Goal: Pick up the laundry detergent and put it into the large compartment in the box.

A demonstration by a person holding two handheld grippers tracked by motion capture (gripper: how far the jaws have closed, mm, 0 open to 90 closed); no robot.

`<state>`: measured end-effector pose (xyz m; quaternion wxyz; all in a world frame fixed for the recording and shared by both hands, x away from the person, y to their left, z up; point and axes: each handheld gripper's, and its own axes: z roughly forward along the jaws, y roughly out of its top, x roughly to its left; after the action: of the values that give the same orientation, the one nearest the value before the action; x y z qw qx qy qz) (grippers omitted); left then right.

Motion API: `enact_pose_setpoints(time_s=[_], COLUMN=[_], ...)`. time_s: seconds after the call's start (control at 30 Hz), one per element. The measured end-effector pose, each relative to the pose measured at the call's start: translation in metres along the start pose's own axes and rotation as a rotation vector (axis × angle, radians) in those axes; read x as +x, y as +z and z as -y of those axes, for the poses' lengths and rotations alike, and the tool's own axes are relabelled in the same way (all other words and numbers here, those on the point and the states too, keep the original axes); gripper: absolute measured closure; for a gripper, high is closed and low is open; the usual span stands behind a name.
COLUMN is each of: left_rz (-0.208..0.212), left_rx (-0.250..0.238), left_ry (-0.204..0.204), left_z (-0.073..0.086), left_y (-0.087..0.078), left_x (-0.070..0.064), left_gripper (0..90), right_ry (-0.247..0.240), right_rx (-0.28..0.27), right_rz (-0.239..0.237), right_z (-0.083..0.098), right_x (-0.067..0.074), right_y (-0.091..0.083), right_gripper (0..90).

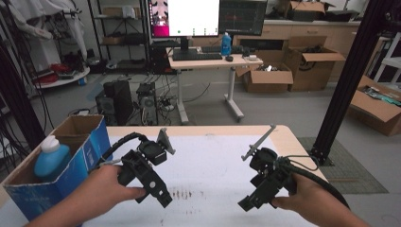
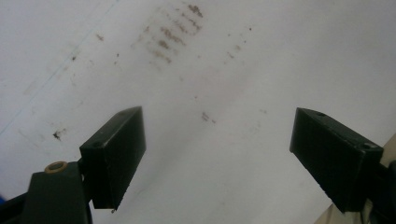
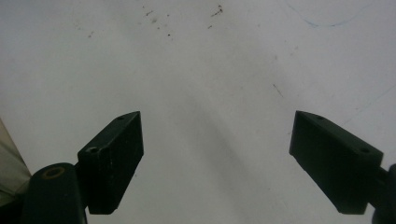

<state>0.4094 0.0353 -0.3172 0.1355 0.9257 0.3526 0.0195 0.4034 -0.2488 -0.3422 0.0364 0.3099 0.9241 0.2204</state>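
Left gripper (image 1: pixel 158 195) lower left of centre, right gripper (image 1: pixel 247 203) lower right, both above white sheet (image 1: pixel 213 161), jaws spread wide, nothing gripped. Brown smudges (image 2: pixel 173 32) on sheet. Blue bottle (image 1: pixel 51 158) inside cardboard box (image 1: pixel 80 161), far left.

Your forearms run off the bottom edge of the high view, so nothing past the wrists can be read. Your left hand (image 1: pixel 101 189) wraps the left gripper's (image 1: pixel 158 194) grip and hides it; your right hand (image 1: pixel 302 196) does the same on the right gripper (image 1: pixel 250 201). The cardboard box (image 1: pixel 80 161), well to the outside of the left fingers, hides the lower part of the blue bottle (image 1: pixel 49 158). In the left gripper view, both fingers (image 2: pixel 114 154) are cut at the bottom edge; likewise the fingers (image 3: pixel 112 158) in the right gripper view. The brown marks (image 2: pixel 170 37) beyond the left fingertips are too smeared to identify.
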Motion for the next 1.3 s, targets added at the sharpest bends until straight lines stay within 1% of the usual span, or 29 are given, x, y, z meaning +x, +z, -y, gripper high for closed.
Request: enact_pose_setpoints(time_s=[0.23, 0.33, 0.43, 0.53, 0.63, 0.8, 1.07, 1.1, 1.3], left_rz=[0.015, 0.016, 0.006, -0.003, -0.03, -0.036, -0.029, -0.028, -0.026], left_rx=[0.002, 0.003, 0.012, 0.023, 0.04, 0.059, 0.064, 0.068, 0.072], left_ry=[0.031, 0.03, 0.04, 0.056, 0.096, 0.129, 0.145, 0.152, 0.155], left_z=[-0.003, -0.004, -0.005, -0.007, -0.01, -0.013, -0.014, -0.014, -0.015], left_y=[-0.002, -0.001, -0.001, -0.001, -0.001, 0.003, 0.005, 0.005, 0.006], left_x=[0.0, 0.001, 0.0, -0.001, -0.007, -0.013, -0.015, -0.016, -0.017], left_gripper=[18.9, 18.9, 18.9, 18.9, 19.0, 19.0, 19.1, 19.2, 19.3], right_ry=[-0.002, 0.006, 0.008, -0.006, -0.011, -0.014, -0.011, -0.008, -0.011], right_rx=[0.008, 0.011, 0.008, 0.014, 0.017, 0.018, 0.017, 0.016, 0.019], right_rz=[0.0, 0.004, -0.001, -0.003, -0.009, -0.013, -0.013, -0.013, -0.012], right_z=[-0.008, -0.011, -0.013, -0.014, -0.015, -0.016, -0.016, -0.016, -0.016], right_x=[-0.004, -0.006, -0.004, 0.0, 0.002, 0.002, 0.001, 0.001, 0.001], right_y=[0.003, 0.004, 0.004, 0.005, 0.005, 0.007, 0.007, 0.007, 0.007], right_gripper=[17.6, 17.6, 17.6, 17.6, 17.6, 17.6, 17.6, 17.6, 17.6])
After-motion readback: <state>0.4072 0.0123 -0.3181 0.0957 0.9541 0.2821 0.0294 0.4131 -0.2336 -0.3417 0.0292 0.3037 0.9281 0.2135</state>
